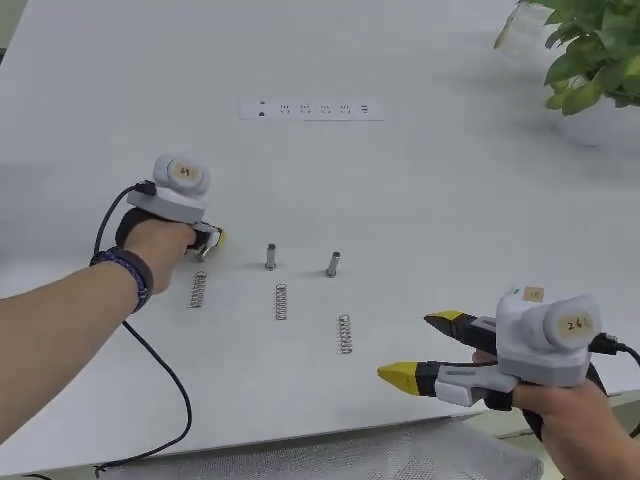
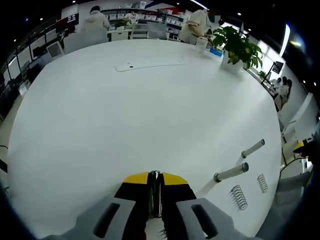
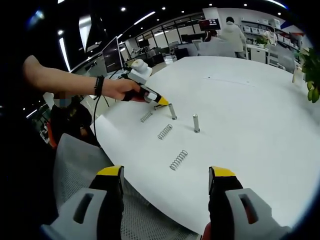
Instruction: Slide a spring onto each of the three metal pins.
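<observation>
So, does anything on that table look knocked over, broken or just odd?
Nothing looks damaged or spilled. Two pins stand upright, and three springs lie flat near them, none on a pin yet. The one oddity: the third pin is clamped in the left gripper. The right gripper hangs open.

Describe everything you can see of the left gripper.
The left gripper has black jaws with yellow tips on a white and grey body. Its jaws are shut on a slim metal pin. A hand holds it low over the white table, left of a standing pin and just beyond the leftmost spring. A black cable trails from it toward the table's near edge.
</observation>
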Demonstrator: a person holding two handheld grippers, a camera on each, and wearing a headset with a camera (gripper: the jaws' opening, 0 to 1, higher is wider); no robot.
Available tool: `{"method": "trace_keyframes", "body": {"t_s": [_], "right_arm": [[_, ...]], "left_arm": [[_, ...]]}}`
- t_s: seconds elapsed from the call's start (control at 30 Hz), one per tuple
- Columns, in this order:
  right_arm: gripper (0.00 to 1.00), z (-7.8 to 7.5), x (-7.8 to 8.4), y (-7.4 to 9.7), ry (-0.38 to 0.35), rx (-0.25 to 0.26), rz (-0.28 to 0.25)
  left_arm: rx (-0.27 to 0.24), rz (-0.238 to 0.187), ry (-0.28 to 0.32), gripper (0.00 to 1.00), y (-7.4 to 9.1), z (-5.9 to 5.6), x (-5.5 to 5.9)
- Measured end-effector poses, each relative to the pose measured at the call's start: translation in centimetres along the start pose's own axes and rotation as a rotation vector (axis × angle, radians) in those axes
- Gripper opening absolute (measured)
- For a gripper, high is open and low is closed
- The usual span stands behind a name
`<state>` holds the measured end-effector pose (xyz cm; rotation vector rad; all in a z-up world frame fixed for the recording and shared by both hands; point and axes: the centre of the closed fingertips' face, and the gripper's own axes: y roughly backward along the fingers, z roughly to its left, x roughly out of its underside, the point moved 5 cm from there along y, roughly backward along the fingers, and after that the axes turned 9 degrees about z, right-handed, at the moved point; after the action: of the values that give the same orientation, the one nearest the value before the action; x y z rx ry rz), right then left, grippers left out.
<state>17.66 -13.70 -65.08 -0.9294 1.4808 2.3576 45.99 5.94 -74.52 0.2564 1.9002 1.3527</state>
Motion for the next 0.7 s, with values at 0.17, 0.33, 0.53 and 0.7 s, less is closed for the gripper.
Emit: {"method": "trace_keyframes", "body": {"t_s": [0.17, 0.33, 0.53, 0.7], "right_arm": [[0.68, -0.1, -0.3, 0.0, 0.009, 0.0, -0.003], [0.67, -0.3, -0.3, 0.2, 0.005, 0.003, -0.009], [0.67, -0.3, -0.1, 0.2, 0.002, 0.004, -0.011], [0.67, -0.3, 0.0, 0.3, 0.001, 0.004, -0.014]], "left_arm": [[0.018, -0.003, 0.051, 0.0, 0.5, -0.2, 0.2], [0.02, -0.011, 0.06, 0.0, 0.8, -0.2, 0.4], [0.016, -0.019, 0.069, 0.0, 1.4, -0.3, 0.2], [0.014, -0.03, 0.072, 0.0, 1.9, -0.5, 0.0]]}}
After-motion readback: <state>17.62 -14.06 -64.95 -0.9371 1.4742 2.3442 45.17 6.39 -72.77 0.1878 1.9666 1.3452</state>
